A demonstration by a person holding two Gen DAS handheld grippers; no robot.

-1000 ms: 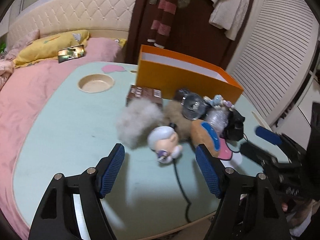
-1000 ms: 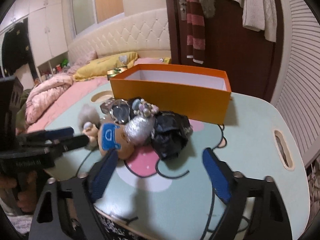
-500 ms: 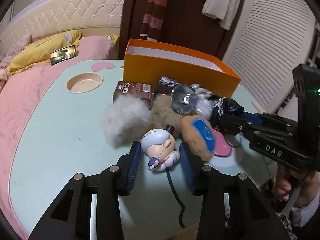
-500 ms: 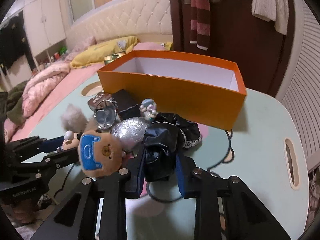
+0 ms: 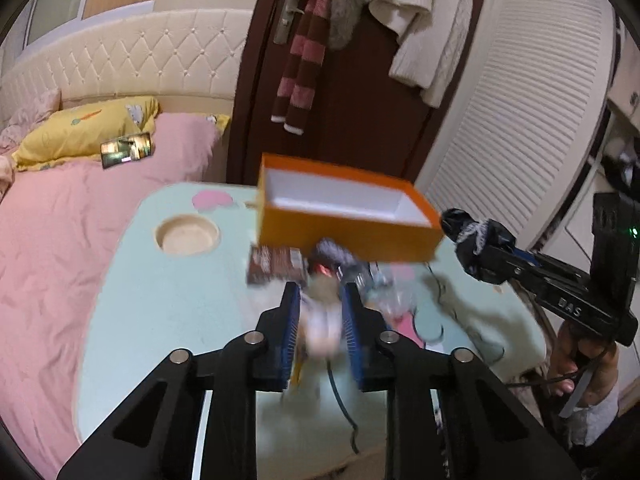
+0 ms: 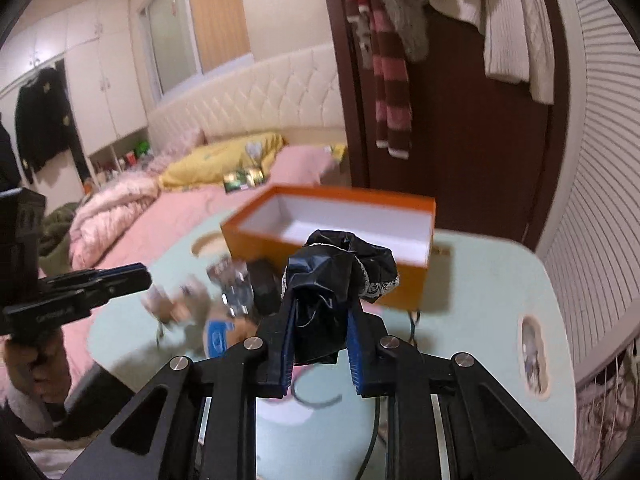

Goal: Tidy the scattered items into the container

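Note:
My left gripper (image 5: pixel 320 300) is shut on the small white-haired doll (image 5: pixel 322 320), blurred, lifted above the mint table (image 5: pixel 168 300). My right gripper (image 6: pixel 320 300) is shut on the black lace-trimmed cloth (image 6: pixel 336 276), held up in front of the open orange box (image 6: pixel 340 220). The box shows in the left wrist view (image 5: pixel 344 212) beyond the doll, with the right gripper and its cloth (image 5: pixel 476 240) to its right. A brown packet (image 5: pixel 274 264) and a blurred heap of small items (image 6: pixel 224 300) lie on the table before the box.
A round cup hole (image 5: pixel 187 234) is in the table's far left. A slot handle (image 6: pixel 532 354) is at the table's right edge. A black cable (image 5: pixel 340 400) trails to the near edge. A pink bed (image 5: pixel 60 220) lies left; a dark door (image 5: pixel 352 100) stands behind.
Both grippers have risen from the table with their items. The doll and the black cloth have left the heap. The orange box now sits lower in both views.

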